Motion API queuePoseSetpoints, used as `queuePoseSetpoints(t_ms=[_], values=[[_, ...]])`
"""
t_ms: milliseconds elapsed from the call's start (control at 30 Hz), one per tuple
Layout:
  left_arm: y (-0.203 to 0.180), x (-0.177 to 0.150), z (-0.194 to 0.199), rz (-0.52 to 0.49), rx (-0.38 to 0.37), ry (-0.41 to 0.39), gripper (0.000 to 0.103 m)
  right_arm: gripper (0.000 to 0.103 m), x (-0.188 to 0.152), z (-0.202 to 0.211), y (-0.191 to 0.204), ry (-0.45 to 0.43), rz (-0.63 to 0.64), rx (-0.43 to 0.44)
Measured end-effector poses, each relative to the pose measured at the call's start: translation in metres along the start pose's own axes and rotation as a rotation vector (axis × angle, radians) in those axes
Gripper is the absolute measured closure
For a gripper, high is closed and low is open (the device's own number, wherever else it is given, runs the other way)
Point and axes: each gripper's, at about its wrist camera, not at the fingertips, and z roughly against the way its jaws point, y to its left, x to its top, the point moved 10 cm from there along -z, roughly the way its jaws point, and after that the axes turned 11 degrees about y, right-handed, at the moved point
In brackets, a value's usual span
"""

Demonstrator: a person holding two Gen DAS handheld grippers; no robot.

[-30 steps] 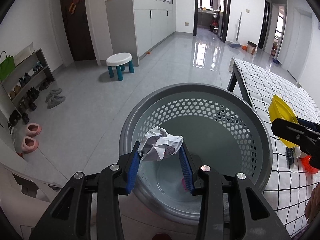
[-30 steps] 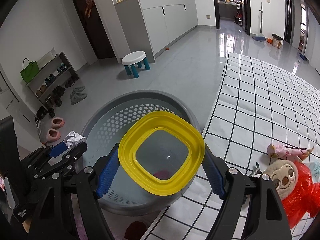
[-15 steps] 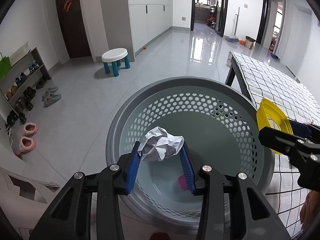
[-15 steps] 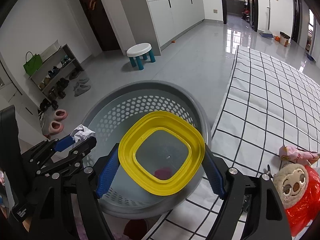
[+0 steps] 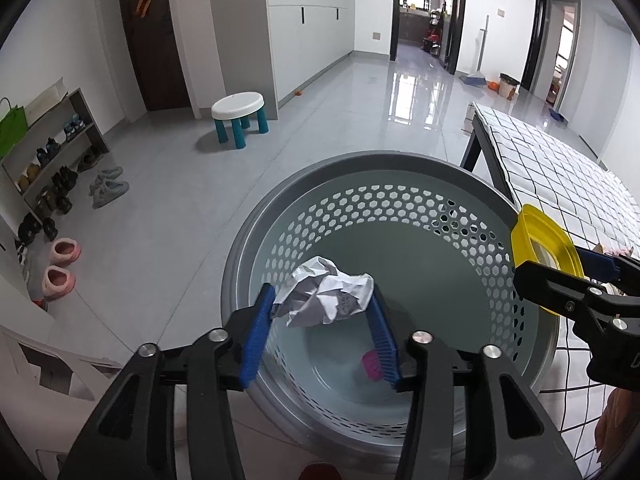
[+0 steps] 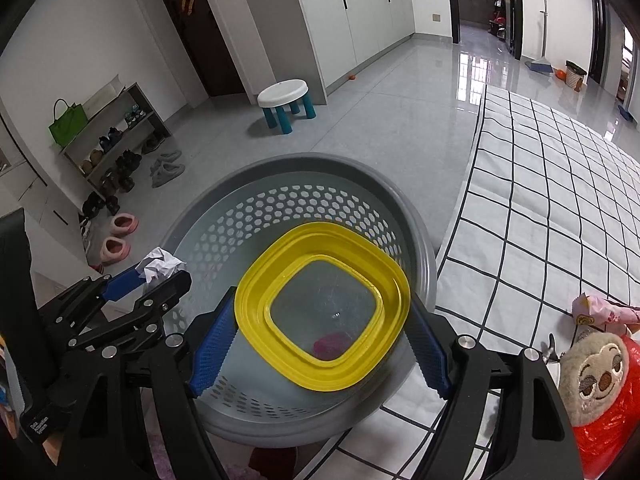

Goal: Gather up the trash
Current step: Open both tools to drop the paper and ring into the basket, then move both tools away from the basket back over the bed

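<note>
Two grippers over the grey basket (image 5: 400, 168) right now. Left gripper (image 5: 320, 320) has just been opening its jaws, crumpled paper (image 5: 326, 298) sits between the blue pads, above the basket's inside. Right gripper (image 6: 320, 344) is clamped on the yellow lid (image 6: 320, 308) above the basket, beside the checkered table (image 6: 540, 208). Pink scrap (image 5: 372, 366) lies at the bottom.
</note>
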Motion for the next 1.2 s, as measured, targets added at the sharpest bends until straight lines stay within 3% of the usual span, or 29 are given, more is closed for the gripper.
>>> queuePoseSetpoints(t_ms=[100,200,1200], values=[[0.0002,0.0004,0.0023,0.003,0.004,-0.009,0.042,0.026,0.0006,-0.0006,0.0008,-0.003,0.005,-0.003],[0.0014,0.0007,0.0032,0.006,0.011,-0.013,0.038,0.023,0.0014,-0.0003,0.0009,-0.009,0.005,-0.002],[0.0033,0.0014,0.0043,0.023,0.001,-0.012,0.036,0.021,-0.0042,0.0092,-0.0048,-0.030,-0.013,0.000]])
